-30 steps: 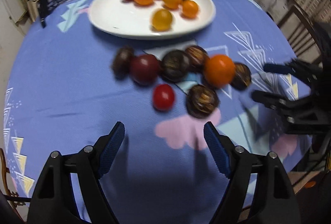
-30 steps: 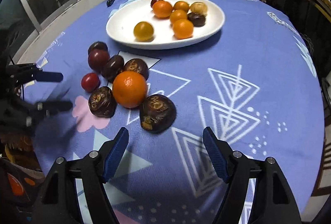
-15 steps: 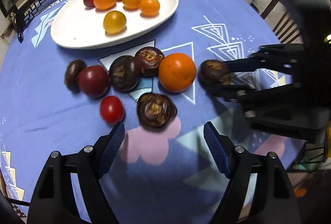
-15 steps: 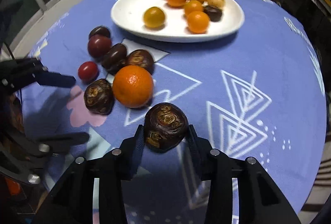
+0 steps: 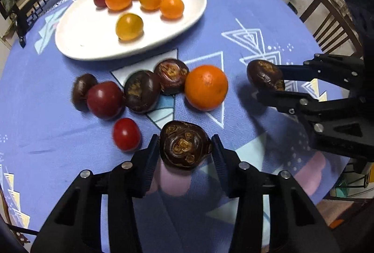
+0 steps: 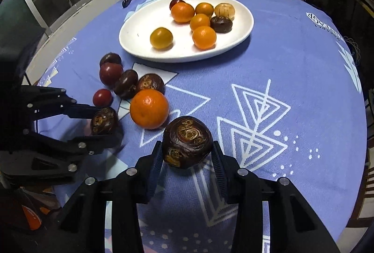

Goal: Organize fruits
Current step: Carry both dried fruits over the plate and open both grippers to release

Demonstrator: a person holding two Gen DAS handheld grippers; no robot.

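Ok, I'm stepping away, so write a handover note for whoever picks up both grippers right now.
Left gripper: shut on a dark brown water chestnut.
Right gripper: shut on another dark brown water chestnut.
White oval plate: seven small fruits on it, mostly orange.
Left on the blue patterned tablecloth: big orange, small red tomato, dark red tomato, three dark chestnuts.
Next, probably: sort the two held, then the rest.

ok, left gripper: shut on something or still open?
Shut. The left gripper has both fingers against the sides of a dark brown water chestnut. The right wrist view shows the same chestnut pinched between them.
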